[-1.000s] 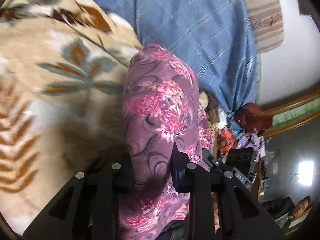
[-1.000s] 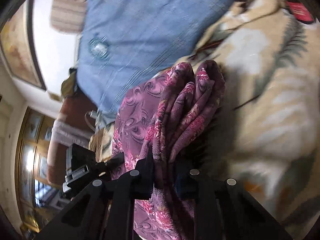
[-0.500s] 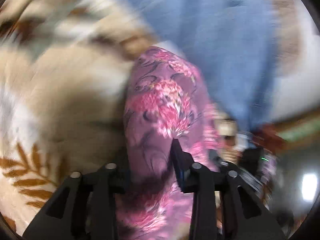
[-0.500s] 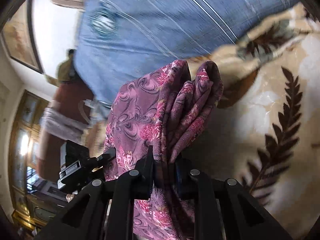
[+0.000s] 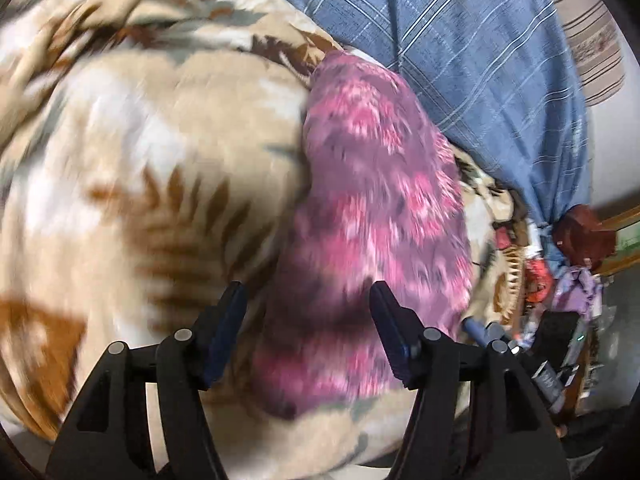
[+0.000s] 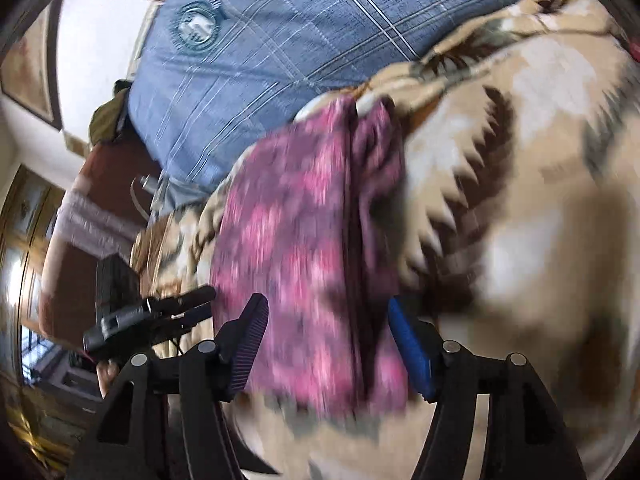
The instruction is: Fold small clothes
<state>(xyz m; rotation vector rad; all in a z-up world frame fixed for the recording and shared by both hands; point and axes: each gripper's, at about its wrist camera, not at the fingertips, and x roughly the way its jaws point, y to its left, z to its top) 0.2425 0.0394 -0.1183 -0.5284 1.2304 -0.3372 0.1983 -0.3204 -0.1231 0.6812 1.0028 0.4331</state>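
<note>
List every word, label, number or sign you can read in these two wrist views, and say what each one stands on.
None can be read.
Round teal emblem on the blue checked cloth: a crest-like sign, its lettering too small and blurred to read.
Purple floral garment and beige leaf-patterned blanket: patterns only, no text.
</note>
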